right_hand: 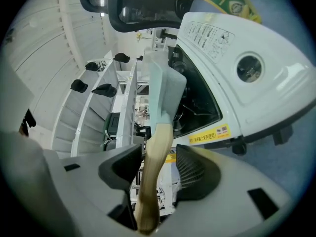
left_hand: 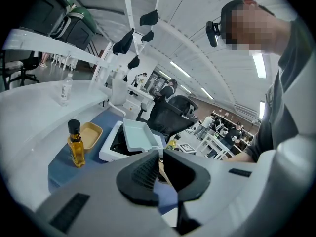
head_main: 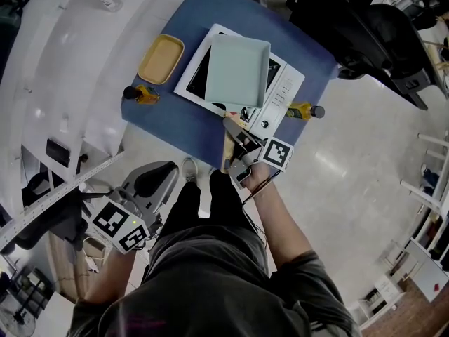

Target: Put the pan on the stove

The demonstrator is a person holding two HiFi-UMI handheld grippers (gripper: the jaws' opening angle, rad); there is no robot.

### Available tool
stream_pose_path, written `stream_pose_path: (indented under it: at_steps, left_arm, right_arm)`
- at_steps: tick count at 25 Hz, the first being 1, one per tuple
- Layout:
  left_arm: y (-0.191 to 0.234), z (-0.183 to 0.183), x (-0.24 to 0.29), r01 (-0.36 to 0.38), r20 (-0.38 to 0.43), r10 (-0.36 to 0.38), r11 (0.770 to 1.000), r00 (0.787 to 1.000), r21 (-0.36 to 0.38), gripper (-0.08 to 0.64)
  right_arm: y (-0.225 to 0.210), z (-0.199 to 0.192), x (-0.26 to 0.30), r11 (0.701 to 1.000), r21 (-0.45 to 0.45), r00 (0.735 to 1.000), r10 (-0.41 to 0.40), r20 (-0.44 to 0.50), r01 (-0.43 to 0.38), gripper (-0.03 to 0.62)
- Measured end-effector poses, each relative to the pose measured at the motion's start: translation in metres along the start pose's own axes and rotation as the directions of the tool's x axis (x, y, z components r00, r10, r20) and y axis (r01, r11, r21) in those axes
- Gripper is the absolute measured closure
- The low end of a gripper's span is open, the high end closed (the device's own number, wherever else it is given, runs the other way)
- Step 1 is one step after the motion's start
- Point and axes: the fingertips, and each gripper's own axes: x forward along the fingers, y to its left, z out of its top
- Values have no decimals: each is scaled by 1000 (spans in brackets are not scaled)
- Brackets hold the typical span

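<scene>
The pale green square pan (head_main: 237,70) rests on the white stove (head_main: 284,90), which stands on the blue table (head_main: 168,125). Its wooden handle (head_main: 230,142) sticks out over the table's near edge. My right gripper (head_main: 242,156) is around that handle. In the right gripper view the handle (right_hand: 153,172) runs between the jaws with a gap to the right pad (right_hand: 190,169), so the gripper (right_hand: 159,154) is open. The pan (right_hand: 165,90) and the stove (right_hand: 237,68) lie just ahead. My left gripper (head_main: 158,177) hangs low at the left, away from the table. Its jaws (left_hand: 160,164) are shut on nothing.
A yellow dish (head_main: 161,58) and an oil bottle (head_main: 140,93) sit on the table left of the stove. Another bottle (head_main: 305,109) lies at the stove's right. A white curved counter (head_main: 63,62) runs along the left, and a black chair (head_main: 372,27) stands at the far right.
</scene>
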Motion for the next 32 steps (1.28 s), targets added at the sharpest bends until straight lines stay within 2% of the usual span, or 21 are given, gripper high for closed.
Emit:
stream_pose_path:
  at_steps: [5,13,20,27,32]
  left_arm:
    - [-5,0,-5,11,9,-11,1000,1000,8,531]
    - [-14,1,-13,39,19,-40,999,999,36,531]
    - [-22,6,-24,63,31,-65,995,997,71,531]
    - [-31,11,-39,87,54,-93,990,994,112,531]
    - [-38,17,-49,103,72,-114,984,991,144,531]
  right_arm:
    - [4,-1,-13,1000,-23,1000,-6,9,6,391]
    - [0,2,-49,996,-54,996,-73,59,77,391]
    - [4,3,-92,981,-135,986,-128,111,143,391]
    - [31,3,-117,973,-185,979,-103,175,135,393]
    - [60,-5,-126,952,-275,981,-89,171,134,394]
